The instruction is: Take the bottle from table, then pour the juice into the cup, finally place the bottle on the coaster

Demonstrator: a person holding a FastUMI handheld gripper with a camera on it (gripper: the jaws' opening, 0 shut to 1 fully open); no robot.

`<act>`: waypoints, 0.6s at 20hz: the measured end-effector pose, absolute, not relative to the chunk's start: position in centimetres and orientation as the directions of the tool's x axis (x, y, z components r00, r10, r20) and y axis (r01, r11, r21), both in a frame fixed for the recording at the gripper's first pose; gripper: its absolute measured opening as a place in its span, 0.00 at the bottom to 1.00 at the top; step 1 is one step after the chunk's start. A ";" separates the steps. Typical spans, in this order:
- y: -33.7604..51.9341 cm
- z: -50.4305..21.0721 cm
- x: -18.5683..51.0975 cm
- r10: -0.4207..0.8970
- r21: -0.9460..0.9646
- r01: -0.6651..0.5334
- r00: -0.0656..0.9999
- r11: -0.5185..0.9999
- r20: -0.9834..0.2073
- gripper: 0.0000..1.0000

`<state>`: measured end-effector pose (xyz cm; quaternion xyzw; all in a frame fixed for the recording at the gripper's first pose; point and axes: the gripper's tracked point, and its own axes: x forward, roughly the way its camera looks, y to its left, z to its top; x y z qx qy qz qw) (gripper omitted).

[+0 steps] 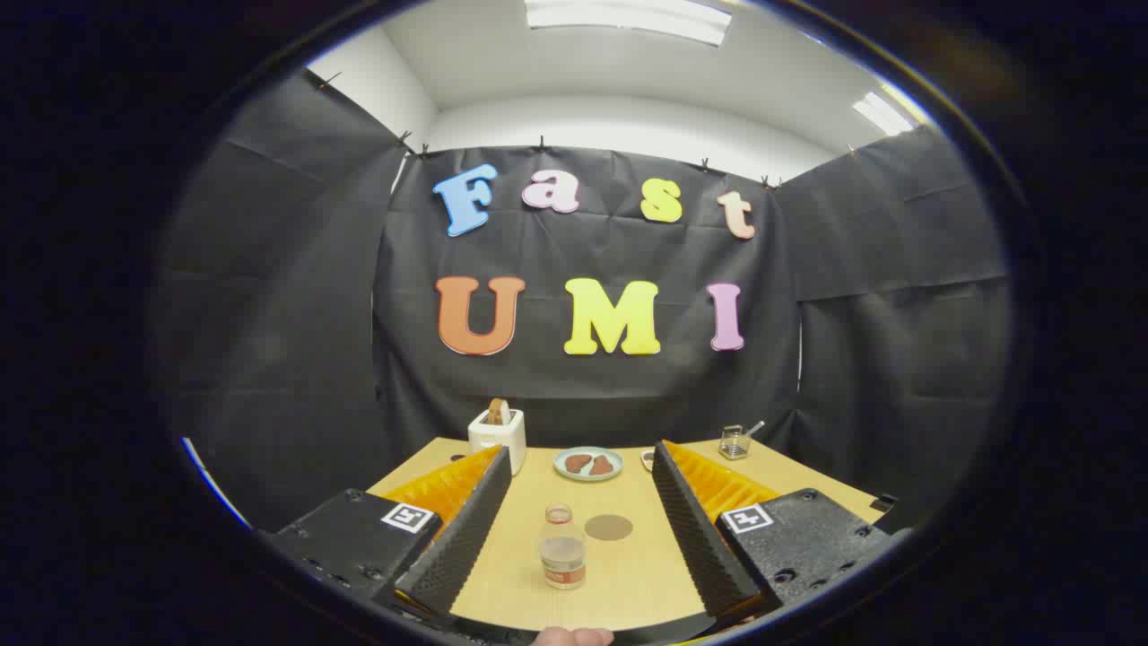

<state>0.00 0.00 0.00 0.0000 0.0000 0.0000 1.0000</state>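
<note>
A small clear bottle (562,547) with a red cap and a little juice stands upright on the wooden table (628,574), between my two fingers and untouched by either. My gripper (581,462) is open, its fingers spread wide to both sides of the bottle. A round brown coaster (608,527) lies flat just right of the bottle and slightly beyond it. A glass cup (734,441) with a spoon-like handle in it stands at the far right of the table, beyond my right finger.
A white toaster (499,434) with a slice of bread in it stands at the far left of the table. A pale plate (587,464) with brown pieces sits at the back middle. A small dish (647,459) peeks out beside my right finger. Black cloth walls the booth.
</note>
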 end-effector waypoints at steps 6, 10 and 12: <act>-0.2 -0.7 0.5 0.009 0.022 -0.009 1.000 1.000 -0.021 1.00; -0.4 -0.5 0.8 0.007 0.017 -0.006 1.000 1.000 -0.016 1.00; -0.5 -0.5 0.8 0.003 0.016 -0.003 1.000 1.000 -0.014 1.00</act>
